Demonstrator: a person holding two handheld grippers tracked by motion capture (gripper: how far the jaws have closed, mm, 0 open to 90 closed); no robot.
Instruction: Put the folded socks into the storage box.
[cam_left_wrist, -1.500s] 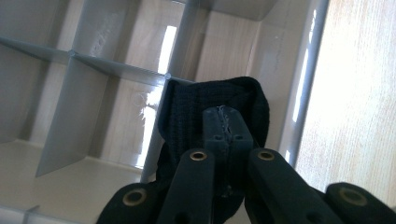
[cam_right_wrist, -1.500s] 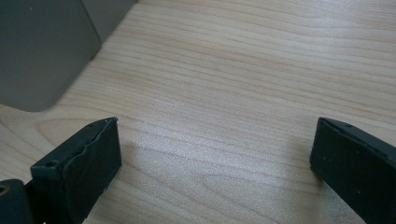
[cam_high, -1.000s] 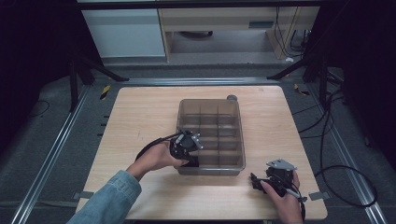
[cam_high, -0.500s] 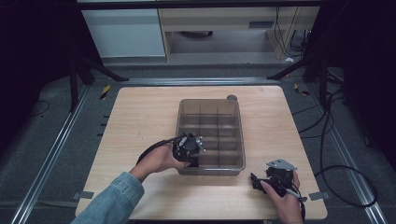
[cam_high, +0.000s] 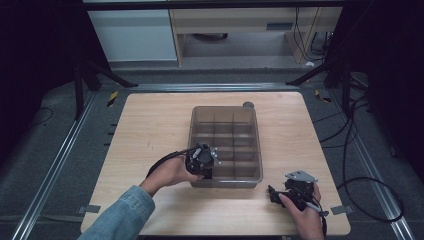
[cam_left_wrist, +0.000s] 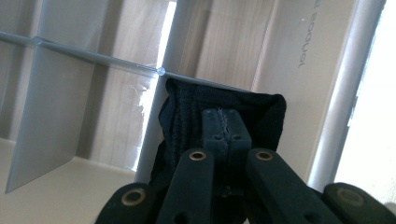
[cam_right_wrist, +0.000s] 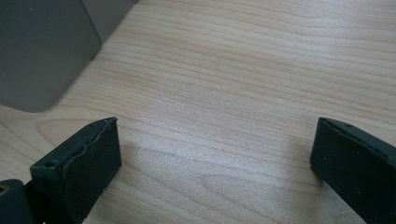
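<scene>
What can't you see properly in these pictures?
- Black cloth: in the left gripper view the shut fingers pinch it and cover its lower part, so what it is stays unclear.
- Divided box: in the high view the left gripper hides its near-left compartment.
- Small round thing behind the box: too small to name.
- Right gripper: open fingers, cut off by the bottom edge.

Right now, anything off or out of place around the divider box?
Nothing stands out. The divider box sits square on the table; the left gripper is shut on a dark cloth in a near compartment, and the right gripper is open over bare wood.
</scene>
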